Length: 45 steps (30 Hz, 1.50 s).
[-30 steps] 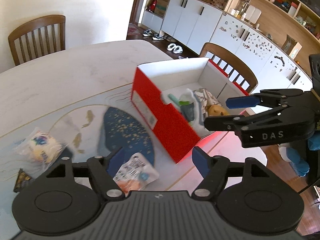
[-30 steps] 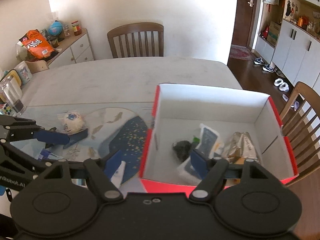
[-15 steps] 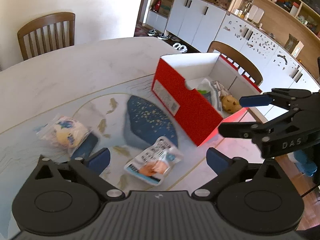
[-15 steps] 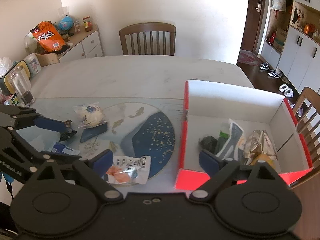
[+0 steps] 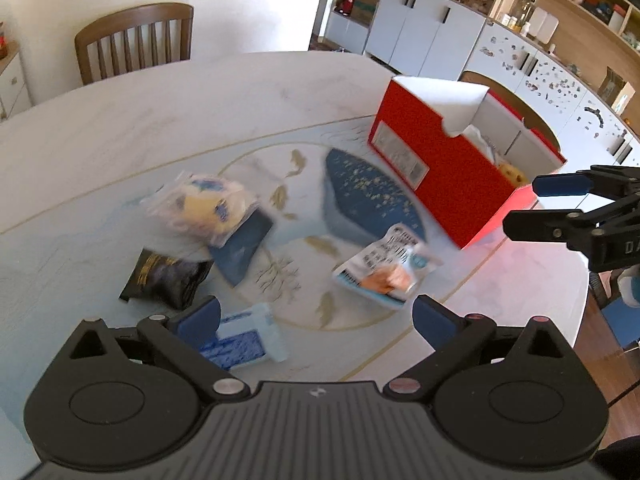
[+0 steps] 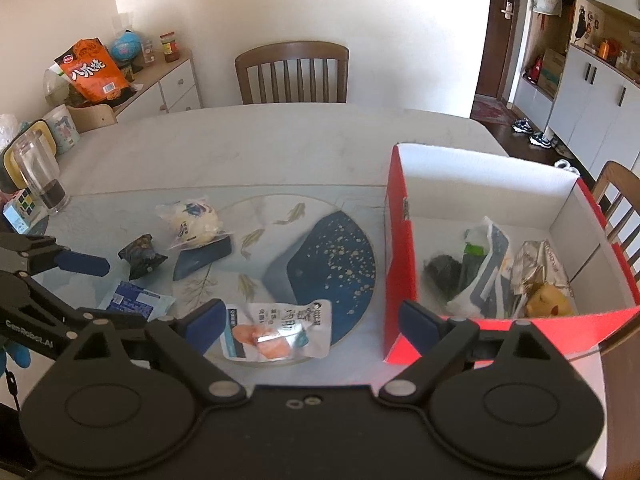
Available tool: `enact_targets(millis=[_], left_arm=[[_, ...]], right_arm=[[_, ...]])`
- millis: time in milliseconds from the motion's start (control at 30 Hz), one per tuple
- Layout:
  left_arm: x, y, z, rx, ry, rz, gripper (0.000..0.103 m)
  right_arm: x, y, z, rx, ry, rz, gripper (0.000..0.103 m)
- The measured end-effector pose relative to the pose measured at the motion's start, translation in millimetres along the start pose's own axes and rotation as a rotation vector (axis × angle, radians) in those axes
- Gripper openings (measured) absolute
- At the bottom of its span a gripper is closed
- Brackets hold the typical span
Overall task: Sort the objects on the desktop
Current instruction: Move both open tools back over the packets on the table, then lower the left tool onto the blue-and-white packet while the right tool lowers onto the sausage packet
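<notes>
A red box [image 6: 400, 240] with a white inside stands on the right of the table and holds several packets. Loose on the table mat lie a white packet with orange contents [image 6: 280, 330], a black packet [image 6: 140, 254], a clear bag with a round yellow-white item [image 6: 194, 222], a dark blue wedge [image 6: 204, 258] and a blue tissue pack [image 6: 136, 296]. My right gripper [image 6: 312, 320] hangs open over the white packet, beside the box's near corner. My left gripper [image 5: 316, 318] is open and holds nothing, above the tissue pack [image 5: 244, 340] and near the black packet [image 5: 166, 276].
A glass tumbler [image 6: 38, 176] and a puzzle cube [image 6: 24, 204] stand at the table's left edge. Wooden chairs sit at the far side [image 6: 290, 72] and behind the box [image 6: 616, 192]. A sideboard with an orange bag [image 6: 94, 72] is at the back left.
Both grippers have opened wider and moved left, away from the red box, toward the loose packets. The right one has left the box and now sits over the white packet.
</notes>
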<state>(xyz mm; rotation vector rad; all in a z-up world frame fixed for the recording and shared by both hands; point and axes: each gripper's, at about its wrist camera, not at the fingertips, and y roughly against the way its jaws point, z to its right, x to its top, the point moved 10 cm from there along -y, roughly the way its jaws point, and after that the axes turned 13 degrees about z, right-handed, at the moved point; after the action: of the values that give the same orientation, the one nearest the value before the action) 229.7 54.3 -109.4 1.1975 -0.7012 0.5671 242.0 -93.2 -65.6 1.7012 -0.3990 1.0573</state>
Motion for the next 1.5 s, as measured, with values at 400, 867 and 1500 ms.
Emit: enact_targets(millis=[400,867,1500], left_arm=[[-29,-9,-40,0.064,0.052,-0.01,0.103],[-39,-32,-55,0.104,0.058,-0.006,0.103],[-51,-44,-61,0.16,-0.07,0.01,0.103]], right_arm=[[-20,-11,-20,-0.021,0.002,-0.026,0.093],[-38,-30,-30,-0.015,0.001,-0.083,0.093],[-54,-62,-27,-0.015,-0.004,-0.147,0.093]])
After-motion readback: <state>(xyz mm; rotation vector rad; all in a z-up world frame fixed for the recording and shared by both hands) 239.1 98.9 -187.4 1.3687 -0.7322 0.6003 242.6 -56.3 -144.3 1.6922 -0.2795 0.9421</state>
